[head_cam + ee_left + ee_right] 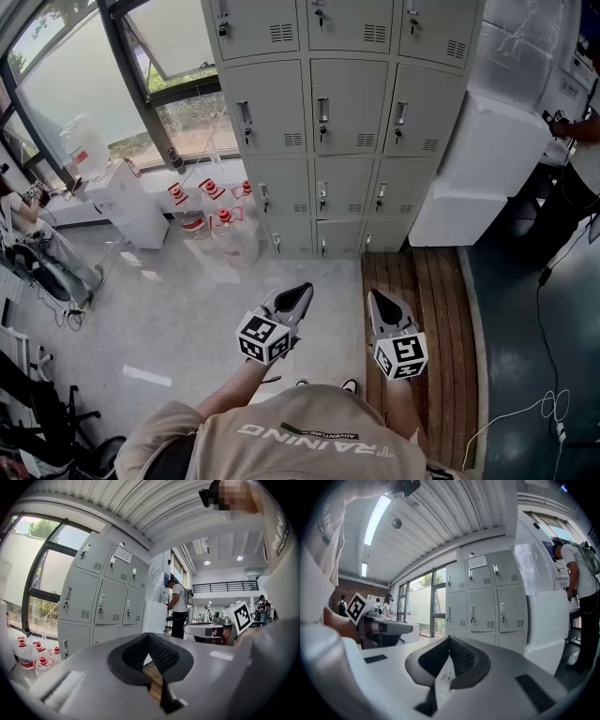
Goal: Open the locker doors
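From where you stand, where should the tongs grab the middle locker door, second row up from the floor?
By its upright handle near the door's left edge. Come straight from the front, tongs straddling the bar sideways; the rest of the door is flat. The right tongs are shut, so open them first.

Only thing I can read is "TRAINING" on the person's shirt (309, 427). The paper note (123, 554) on the locker (79, 597) is too small.
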### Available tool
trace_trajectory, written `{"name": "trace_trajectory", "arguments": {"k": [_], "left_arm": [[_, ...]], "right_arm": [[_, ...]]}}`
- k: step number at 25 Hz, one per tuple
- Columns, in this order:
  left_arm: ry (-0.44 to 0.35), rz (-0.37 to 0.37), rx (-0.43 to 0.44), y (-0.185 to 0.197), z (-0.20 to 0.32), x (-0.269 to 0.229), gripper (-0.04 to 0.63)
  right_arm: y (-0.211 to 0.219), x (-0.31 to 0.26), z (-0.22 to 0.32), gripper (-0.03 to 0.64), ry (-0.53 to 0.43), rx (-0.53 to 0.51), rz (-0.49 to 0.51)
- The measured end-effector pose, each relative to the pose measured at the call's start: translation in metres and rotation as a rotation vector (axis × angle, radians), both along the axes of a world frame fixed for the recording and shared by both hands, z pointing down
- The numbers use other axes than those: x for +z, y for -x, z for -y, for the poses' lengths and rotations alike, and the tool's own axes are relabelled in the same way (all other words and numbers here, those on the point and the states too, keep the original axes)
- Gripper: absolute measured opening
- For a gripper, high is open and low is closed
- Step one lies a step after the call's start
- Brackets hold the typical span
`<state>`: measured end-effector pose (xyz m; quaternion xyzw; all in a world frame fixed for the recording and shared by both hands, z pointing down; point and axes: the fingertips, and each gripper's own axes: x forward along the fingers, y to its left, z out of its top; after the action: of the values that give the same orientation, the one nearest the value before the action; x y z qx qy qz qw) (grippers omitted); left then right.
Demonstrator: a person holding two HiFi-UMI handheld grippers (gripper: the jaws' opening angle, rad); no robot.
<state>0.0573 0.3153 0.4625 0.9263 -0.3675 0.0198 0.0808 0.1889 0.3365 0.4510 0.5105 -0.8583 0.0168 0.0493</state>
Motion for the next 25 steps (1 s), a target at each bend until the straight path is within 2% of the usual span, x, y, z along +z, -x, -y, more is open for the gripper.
{"name": "trace_trajectory", "arguments": {"k": [4, 15, 21, 25], "left_arm": [[-0.001, 0.017, -0.002, 0.012, 0.005, 0.002, 0.007], [0.057, 0.043, -0.014, 0.061, 0.031, 0.026, 0.006], [0.098, 0.051, 0.013, 0.059, 0.063, 0.050, 0.007], [0.117, 0.049, 0.008, 0.053, 0.098, 0.060, 0.007]], "right_arm": [[0.016, 0.006, 0.007, 0.011, 0.011, -0.018, -0.011], [0.069, 0.040, 0.034, 0.011, 0.083, -0.047, -0.010], [0.054, 0.073, 0.063, 0.011, 0.155, 0.026, 0.003], [0.033, 0.086, 0.101, 0.011, 0.176, 0.056, -0.003]]}}
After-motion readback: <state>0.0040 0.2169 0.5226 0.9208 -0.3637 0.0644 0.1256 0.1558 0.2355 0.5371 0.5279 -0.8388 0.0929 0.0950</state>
